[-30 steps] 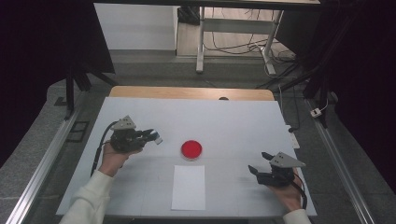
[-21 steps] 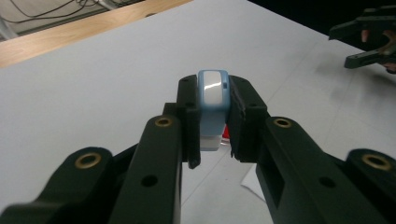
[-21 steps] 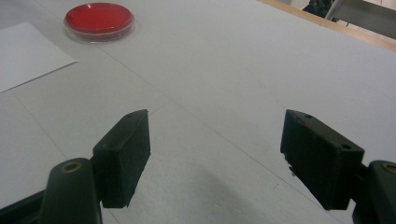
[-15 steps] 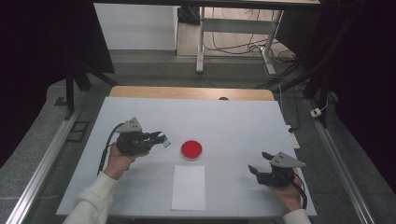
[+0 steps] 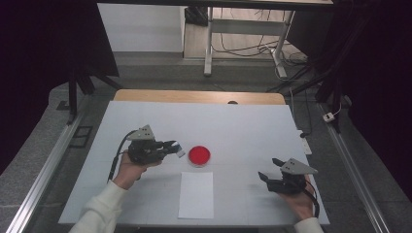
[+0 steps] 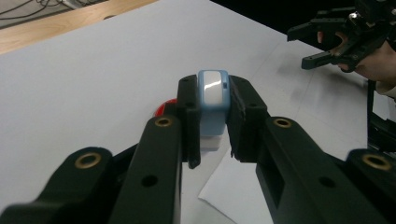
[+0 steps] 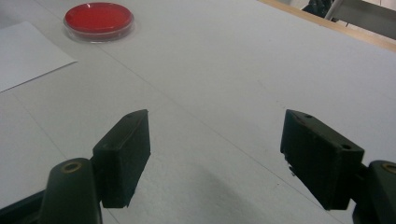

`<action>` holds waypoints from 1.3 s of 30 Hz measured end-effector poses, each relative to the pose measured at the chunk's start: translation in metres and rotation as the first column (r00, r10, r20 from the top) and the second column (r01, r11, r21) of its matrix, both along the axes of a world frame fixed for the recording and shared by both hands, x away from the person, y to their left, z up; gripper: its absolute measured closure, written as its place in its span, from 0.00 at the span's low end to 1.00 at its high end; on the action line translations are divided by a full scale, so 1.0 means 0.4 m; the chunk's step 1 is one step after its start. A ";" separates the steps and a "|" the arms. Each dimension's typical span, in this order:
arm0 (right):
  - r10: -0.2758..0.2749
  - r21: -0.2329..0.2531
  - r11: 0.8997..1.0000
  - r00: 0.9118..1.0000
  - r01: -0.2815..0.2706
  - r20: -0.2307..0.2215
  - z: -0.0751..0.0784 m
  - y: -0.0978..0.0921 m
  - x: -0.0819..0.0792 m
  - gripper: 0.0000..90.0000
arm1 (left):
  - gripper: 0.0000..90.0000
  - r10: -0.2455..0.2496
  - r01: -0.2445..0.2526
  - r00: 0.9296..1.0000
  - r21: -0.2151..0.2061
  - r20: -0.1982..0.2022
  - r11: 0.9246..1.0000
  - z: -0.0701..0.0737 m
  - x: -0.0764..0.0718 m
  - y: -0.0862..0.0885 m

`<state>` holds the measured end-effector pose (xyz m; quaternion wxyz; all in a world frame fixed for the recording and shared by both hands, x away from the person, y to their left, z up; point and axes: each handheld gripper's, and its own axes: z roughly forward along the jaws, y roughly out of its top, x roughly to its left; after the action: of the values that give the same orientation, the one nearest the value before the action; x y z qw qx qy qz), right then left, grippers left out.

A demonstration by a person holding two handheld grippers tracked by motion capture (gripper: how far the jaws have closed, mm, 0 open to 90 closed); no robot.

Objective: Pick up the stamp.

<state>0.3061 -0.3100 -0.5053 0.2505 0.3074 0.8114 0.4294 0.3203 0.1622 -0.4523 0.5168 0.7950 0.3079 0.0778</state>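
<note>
My left gripper (image 5: pixel 173 146) (image 6: pixel 212 116) is shut on a small blue and white stamp-like block (image 6: pixel 213 100) (image 5: pixel 179 150), held just left of a round red dish (image 5: pixel 199 155). The block hides most of the red dish (image 6: pixel 162 108) in the left gripper view. A white paper sheet (image 5: pixel 196 194) (image 6: pixel 233 184) lies flat in front of the dish. My right gripper (image 5: pixel 266 176) (image 7: pixel 217 154) stands open above the table at the front right, nothing between its jaws. The red dish (image 7: pixel 99 19) and a corner of the paper (image 7: pixel 28 51) lie far left in the right gripper view.
A white mat (image 5: pixel 243 131) covers the table, with a wooden edge (image 5: pixel 194 96) at the back. Metal rails (image 5: pixel 43 170) run along both sides. A table leg frame and cables (image 5: pixel 243 43) stand on the floor beyond.
My left gripper has moved right with the block, closing in on the red dish. The right gripper has stayed put.
</note>
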 end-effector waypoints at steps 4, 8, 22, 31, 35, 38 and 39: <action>0.000 0.003 1.000 1.000 0.000 0.002 0.000 0.001 0.000 0.27 | 0.84 -0.022 0.022 1.000 -0.016 -0.009 1.000 0.001 -0.003 -0.014; 0.000 -0.004 1.000 1.000 0.000 -0.001 0.000 0.001 0.000 0.27 | 0.84 -0.038 0.037 0.999 -0.021 -0.009 0.999 0.003 -0.005 -0.028; -0.001 -0.005 1.000 1.000 0.001 0.000 0.000 0.002 0.000 0.27 | 0.84 -0.082 0.082 0.996 -0.008 -0.018 0.997 -0.003 -0.008 -0.090; -0.002 -0.004 1.000 1.000 0.002 -0.003 -0.001 0.002 0.000 0.27 | 0.84 -0.102 0.103 0.994 0.011 -0.024 0.995 -0.014 -0.006 -0.128; -0.001 -0.005 1.000 1.000 0.001 -0.001 -0.001 0.002 0.000 0.27 | 0.84 -0.109 0.110 0.994 0.019 -0.028 0.994 -0.018 -0.005 -0.141; 0.000 0.002 1.000 1.000 0.000 0.002 -0.001 0.001 -0.001 0.27 | 0.84 -0.111 0.112 0.993 0.020 -0.029 0.994 -0.019 -0.005 -0.145; -0.001 -0.001 1.000 1.000 0.001 0.002 0.000 0.001 -0.001 0.27 | 0.84 -0.111 0.112 0.993 0.019 -0.028 0.994 -0.019 -0.004 -0.146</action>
<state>0.3056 -0.3095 -0.5054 0.2517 0.3075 0.8112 0.4290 0.3187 0.1038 -0.4599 0.5080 0.8172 0.2690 0.0413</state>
